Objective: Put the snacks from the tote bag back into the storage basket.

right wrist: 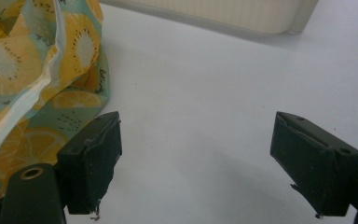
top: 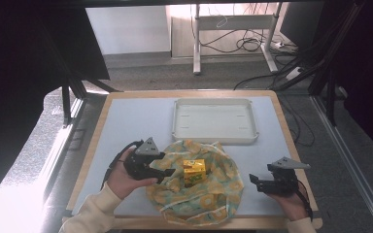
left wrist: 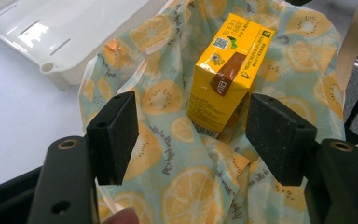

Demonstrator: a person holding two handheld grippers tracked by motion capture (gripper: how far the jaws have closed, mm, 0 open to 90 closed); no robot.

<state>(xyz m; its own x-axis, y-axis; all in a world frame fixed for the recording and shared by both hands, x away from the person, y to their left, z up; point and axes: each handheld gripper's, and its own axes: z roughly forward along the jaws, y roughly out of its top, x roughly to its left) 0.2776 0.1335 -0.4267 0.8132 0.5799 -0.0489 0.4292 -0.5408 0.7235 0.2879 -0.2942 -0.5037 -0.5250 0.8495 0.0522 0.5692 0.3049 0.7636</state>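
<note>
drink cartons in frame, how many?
1. The yellow carton stands on the fruit-print cloth near the table's front edge, ahead of the left gripper. The cloth's folds could hide more.

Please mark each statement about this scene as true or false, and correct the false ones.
1. The yellow carton stands on the fruit-print cloth. True.
2. The left gripper is clamped on the carton. False: its jaws are open, the carton just beyond them, untouched.
3. The white tray holds the carton. False: nothing lies in it; the carton is on the cloth, nearer the person.
4. The right gripper is open over the bare mat, beside the cloth. True.
</note>
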